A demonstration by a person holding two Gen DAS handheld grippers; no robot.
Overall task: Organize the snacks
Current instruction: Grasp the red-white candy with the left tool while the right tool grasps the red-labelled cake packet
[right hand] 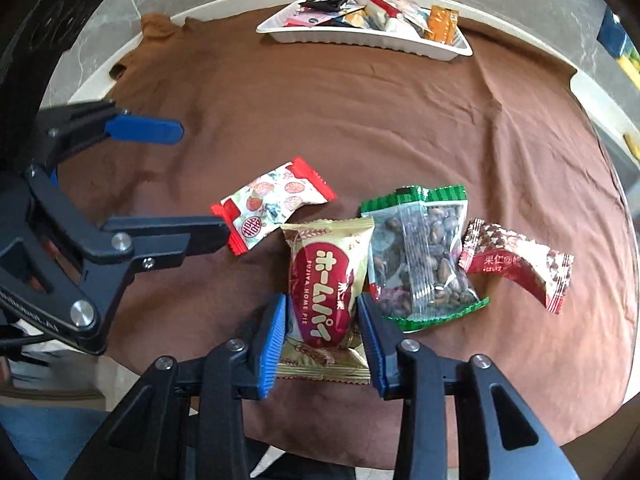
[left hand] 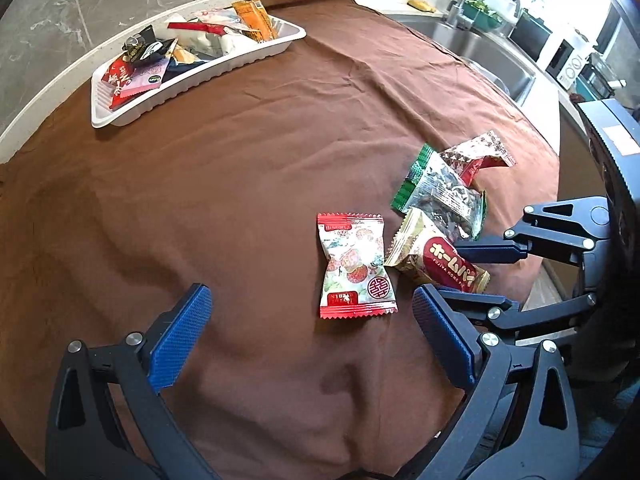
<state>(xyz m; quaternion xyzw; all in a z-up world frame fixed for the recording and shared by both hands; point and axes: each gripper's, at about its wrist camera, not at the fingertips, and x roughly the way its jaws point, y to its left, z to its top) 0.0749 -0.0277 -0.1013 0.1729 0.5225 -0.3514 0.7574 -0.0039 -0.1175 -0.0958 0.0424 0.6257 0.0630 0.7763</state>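
Several snack packets lie on a brown cloth [left hand: 240,184]. My right gripper [right hand: 322,322] is shut on the gold and red Home Pie packet [right hand: 326,280], one blue pad on each side; it also shows in the left wrist view [left hand: 436,258]. My left gripper [left hand: 312,324] is open and empty, just short of the red-edged floral candy packet [left hand: 354,266], which also shows in the right wrist view [right hand: 274,204]. A green-edged clear nut packet [right hand: 424,256] and a red-and-white packet [right hand: 516,264] lie to the right. A white tray [left hand: 132,114] with several snacks stands at the far side.
The tray also shows in the right wrist view [right hand: 360,42]. The cloth covers a round white-rimmed table [left hand: 48,100] beside a grey marble wall. A steel sink and tap [left hand: 480,36] are at the back right.
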